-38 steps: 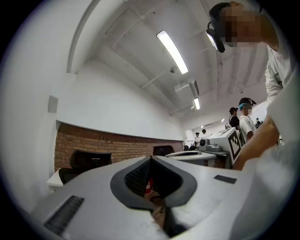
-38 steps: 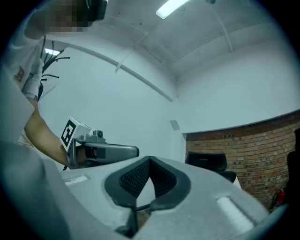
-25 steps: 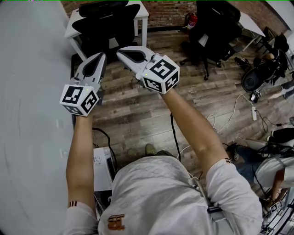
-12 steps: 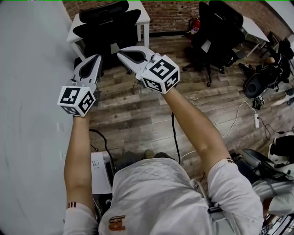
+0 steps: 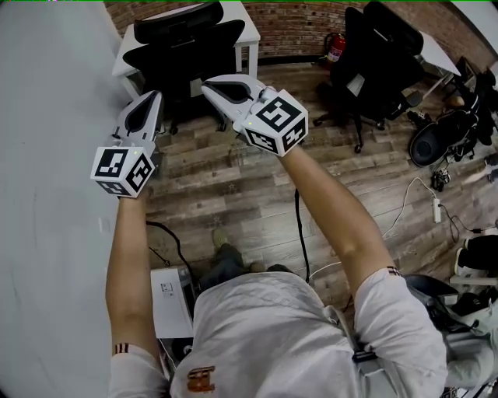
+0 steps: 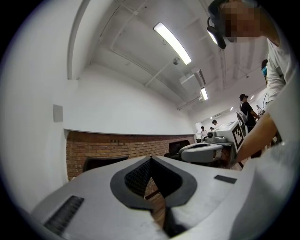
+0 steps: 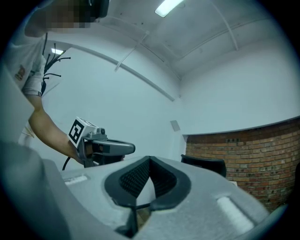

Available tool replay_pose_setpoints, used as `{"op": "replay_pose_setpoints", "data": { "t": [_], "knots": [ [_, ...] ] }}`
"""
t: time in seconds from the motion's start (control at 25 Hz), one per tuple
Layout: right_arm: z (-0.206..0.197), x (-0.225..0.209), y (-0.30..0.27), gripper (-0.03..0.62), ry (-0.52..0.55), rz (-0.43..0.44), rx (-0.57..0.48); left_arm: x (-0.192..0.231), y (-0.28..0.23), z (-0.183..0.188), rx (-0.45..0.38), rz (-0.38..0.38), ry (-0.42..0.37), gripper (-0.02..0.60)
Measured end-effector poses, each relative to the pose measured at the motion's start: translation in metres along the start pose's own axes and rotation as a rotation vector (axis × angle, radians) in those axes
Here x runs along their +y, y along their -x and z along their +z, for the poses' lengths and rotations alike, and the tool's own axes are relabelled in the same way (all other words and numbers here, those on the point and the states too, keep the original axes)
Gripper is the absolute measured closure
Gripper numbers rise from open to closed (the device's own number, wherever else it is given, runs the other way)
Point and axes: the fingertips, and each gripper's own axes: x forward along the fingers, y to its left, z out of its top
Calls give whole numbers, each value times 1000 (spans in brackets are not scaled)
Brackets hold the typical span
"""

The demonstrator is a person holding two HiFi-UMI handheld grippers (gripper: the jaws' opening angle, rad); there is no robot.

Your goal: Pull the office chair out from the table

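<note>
A black office chair [image 5: 187,43] stands tucked at a white table [image 5: 250,22] by the brick wall, at the top of the head view. My left gripper [image 5: 153,96] is held out level, short of the chair's near side, jaws shut with nothing between them. My right gripper [image 5: 208,83] is beside it, also shut and empty, its tip over the floor just before the chair. In the left gripper view the closed jaws [image 6: 151,158] point at the brick wall and the chair's dark back [image 6: 101,162]. The right gripper view shows its closed jaws [image 7: 150,159] and the chair's back [image 7: 204,164].
More black chairs [image 5: 377,47] stand at the upper right, a red fire extinguisher [image 5: 336,45] by the wall. White cables [image 5: 405,194] and a black cable [image 5: 299,233] lie on the wooden floor. A white surface [image 5: 47,171] runs along the left; a white box [image 5: 171,291] sits under it.
Both grippers have moved forward toward the chair, still shut. The person has stepped forward, and the chair and table now lie nearer in the head view.
</note>
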Motion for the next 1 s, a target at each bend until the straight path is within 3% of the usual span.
{"op": "replay_pose_setpoints", "data": {
  "t": [0.48, 1.0],
  "knots": [
    [-34, -85, -106, 592, 33, -66, 53, 136, -65, -30, 1, -19, -18, 581],
    [-57, -160, -152, 592, 84, -131, 125, 215, -113, -58, 51, -27, -61, 581]
  ]
}}
